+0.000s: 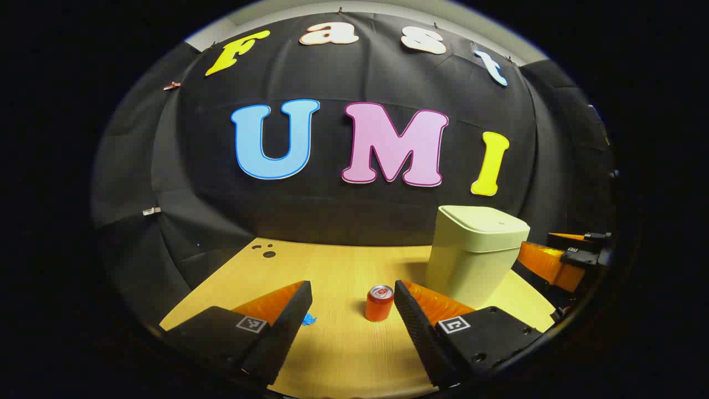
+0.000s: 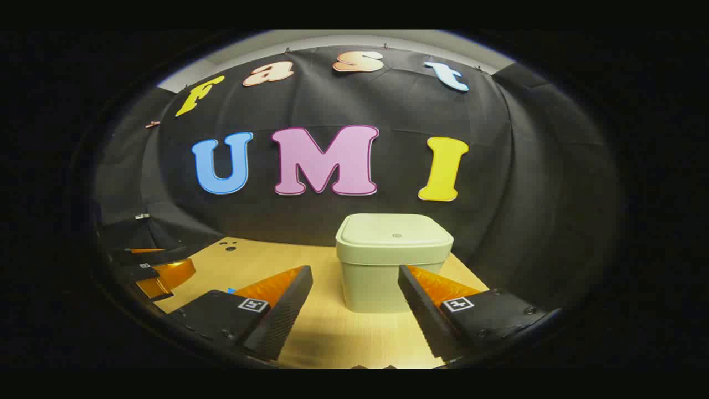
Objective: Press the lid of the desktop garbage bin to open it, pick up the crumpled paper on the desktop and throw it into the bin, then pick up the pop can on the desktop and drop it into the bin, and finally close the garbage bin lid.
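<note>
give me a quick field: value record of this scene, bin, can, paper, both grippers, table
bin: pale green garbage bin upright on the table, lid shut
can: red pop can upright, ahead of the left gripper, beside the bin
paper: small blue bit beside the left gripper's finger, likely the crumpled paper, mostly hidden
left gripper: open, holding nothing
right gripper: open, holding nothing, facing the bin
table: light wood top
task stage: lid not yet pressed

Glossy metal pop can (image 1: 379, 302), matt plastic bin (image 2: 394, 260), smooth wood-grain desktop (image 1: 338, 343).
</note>
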{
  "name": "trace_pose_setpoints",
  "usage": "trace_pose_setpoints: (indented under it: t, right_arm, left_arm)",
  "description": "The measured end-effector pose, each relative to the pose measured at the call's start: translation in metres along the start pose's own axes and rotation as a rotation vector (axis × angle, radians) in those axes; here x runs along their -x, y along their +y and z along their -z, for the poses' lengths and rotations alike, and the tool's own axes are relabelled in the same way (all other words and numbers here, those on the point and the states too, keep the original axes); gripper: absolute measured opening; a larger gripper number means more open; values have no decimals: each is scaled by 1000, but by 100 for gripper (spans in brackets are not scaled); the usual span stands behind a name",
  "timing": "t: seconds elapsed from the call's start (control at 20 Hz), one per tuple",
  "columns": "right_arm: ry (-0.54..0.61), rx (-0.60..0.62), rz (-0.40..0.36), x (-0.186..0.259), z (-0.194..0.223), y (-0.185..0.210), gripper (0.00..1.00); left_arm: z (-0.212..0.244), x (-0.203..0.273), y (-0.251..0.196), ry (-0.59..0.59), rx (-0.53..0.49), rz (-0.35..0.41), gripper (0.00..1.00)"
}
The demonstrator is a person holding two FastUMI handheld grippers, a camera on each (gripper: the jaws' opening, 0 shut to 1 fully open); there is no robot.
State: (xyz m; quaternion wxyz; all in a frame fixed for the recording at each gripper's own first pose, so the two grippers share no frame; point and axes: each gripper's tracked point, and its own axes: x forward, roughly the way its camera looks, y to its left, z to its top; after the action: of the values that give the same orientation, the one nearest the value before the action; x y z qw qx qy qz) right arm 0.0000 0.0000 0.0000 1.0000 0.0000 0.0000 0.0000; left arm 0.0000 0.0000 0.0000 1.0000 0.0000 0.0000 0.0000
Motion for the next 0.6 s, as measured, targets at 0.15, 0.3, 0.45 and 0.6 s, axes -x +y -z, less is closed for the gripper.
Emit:
trace_pose_setpoints:
  t: [0.15,0.3,0.45,0.6]
  right_arm:
    - [14,-5,-3,0,3,1,98]
    - [15,-3,-6,0,2,3,98]
    - [21,-3,-8,-1,4,4,98]
    - [31,-5,-10,-1,7,5,98]
  left_arm:
    - [1,-2,-2,2,0,7,96]
    - [4,-3,-2,8,-2,10,96]
    - [6,-4,-5,12,-10,19,96]
    - [9,-3,-7,17,-18,25,96]
